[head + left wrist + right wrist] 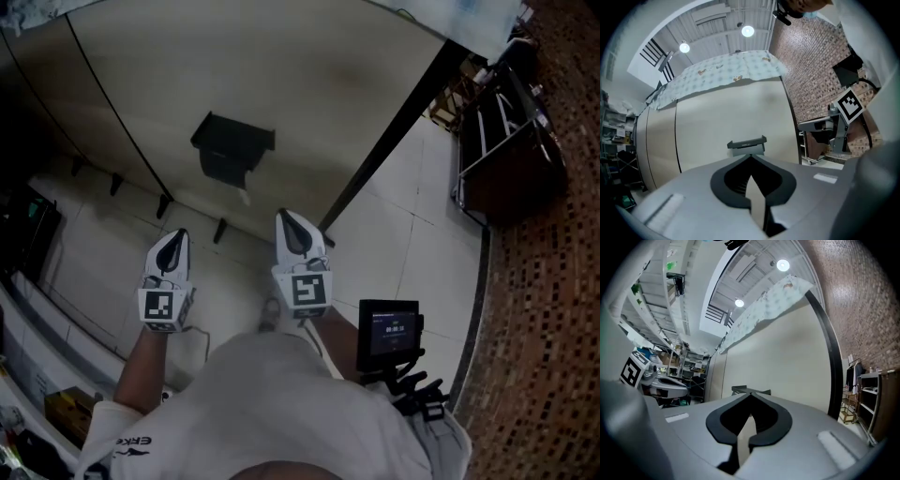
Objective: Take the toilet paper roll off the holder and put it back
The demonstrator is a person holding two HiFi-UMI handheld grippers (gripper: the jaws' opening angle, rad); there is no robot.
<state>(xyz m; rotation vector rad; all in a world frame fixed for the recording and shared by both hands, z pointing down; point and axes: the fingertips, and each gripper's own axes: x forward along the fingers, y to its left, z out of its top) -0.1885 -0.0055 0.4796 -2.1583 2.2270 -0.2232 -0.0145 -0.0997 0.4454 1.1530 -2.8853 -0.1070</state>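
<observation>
A dark toilet paper holder point(232, 150) with a flat lid is fixed to the beige wall panel point(281, 84). A short white tail of paper point(244, 194) hangs below it, and the lid hides the roll itself. My left gripper point(176, 234) and right gripper point(288, 217) are held side by side short of the holder and lower in the head view, both pointing at the panel. Both are shut with nothing between the jaws. The left gripper view shows the holder point(747, 144) just beyond the left gripper point(750, 157). The right gripper view shows the holder point(738, 389) just past the right gripper point(751, 394).
A black post point(394, 131) ends the panel on the right. Beyond it stands a dark metal rack point(506, 141) on the white tile floor point(403, 234), next to a brick-patterned surface point(553, 328). A small screen device point(389, 330) hangs at the person's waist. Cluttered shelves point(28, 375) line the left.
</observation>
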